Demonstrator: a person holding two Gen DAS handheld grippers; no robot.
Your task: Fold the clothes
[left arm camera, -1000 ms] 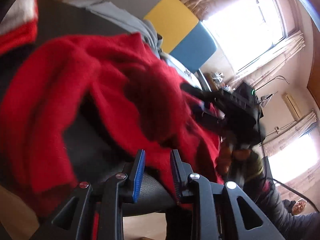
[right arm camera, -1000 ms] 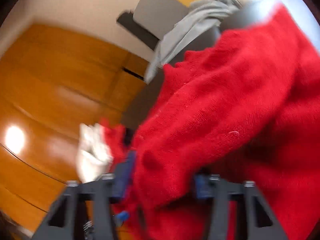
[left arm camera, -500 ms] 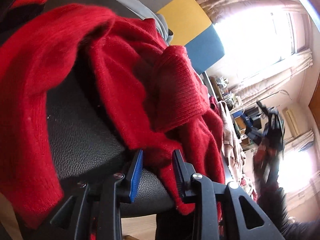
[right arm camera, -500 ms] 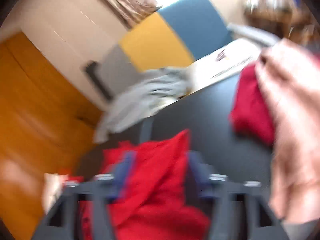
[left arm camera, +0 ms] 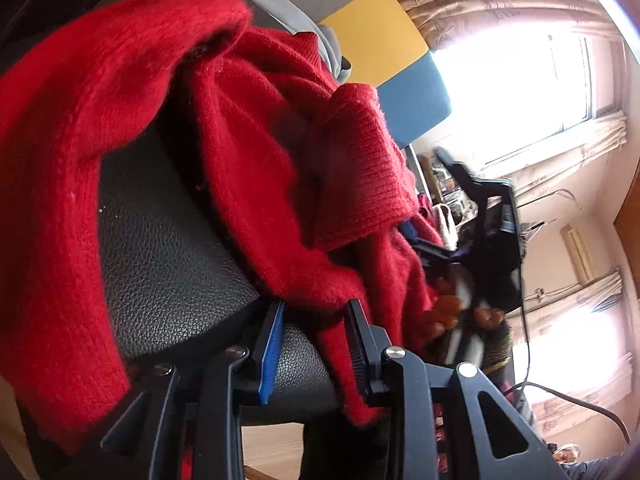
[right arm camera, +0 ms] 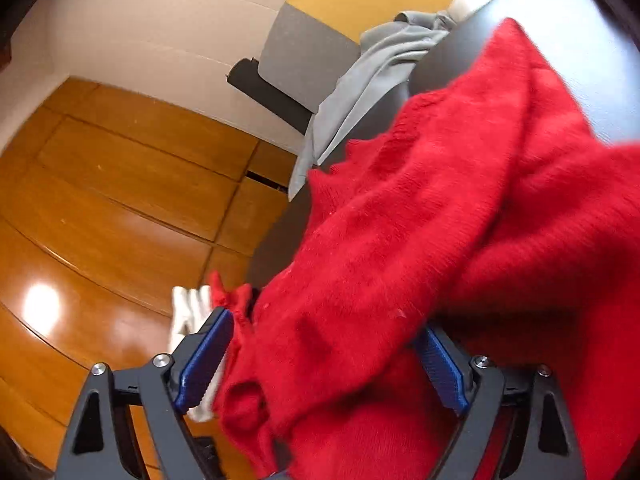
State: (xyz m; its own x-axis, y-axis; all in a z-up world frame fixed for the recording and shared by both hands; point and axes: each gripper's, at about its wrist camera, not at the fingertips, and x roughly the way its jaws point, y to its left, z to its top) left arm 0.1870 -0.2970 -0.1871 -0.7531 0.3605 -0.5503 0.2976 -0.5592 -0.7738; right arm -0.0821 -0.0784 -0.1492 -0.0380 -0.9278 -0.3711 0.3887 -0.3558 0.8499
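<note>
Left wrist view: the left gripper, fingers parted with a fold of the red sweater hanging between them, not pinched; the sweater lies bunched on a black leather surface. At right, the blurred right gripper near windows.

Right wrist view: the right gripper, fingers spread wide around the sweater; only here a grey garment, white cloth and wooden floor show.

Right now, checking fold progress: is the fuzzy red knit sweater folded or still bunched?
Bunched: the fuzzy red knit sweater lies in loose heaped folds over the black leather surface.
</note>
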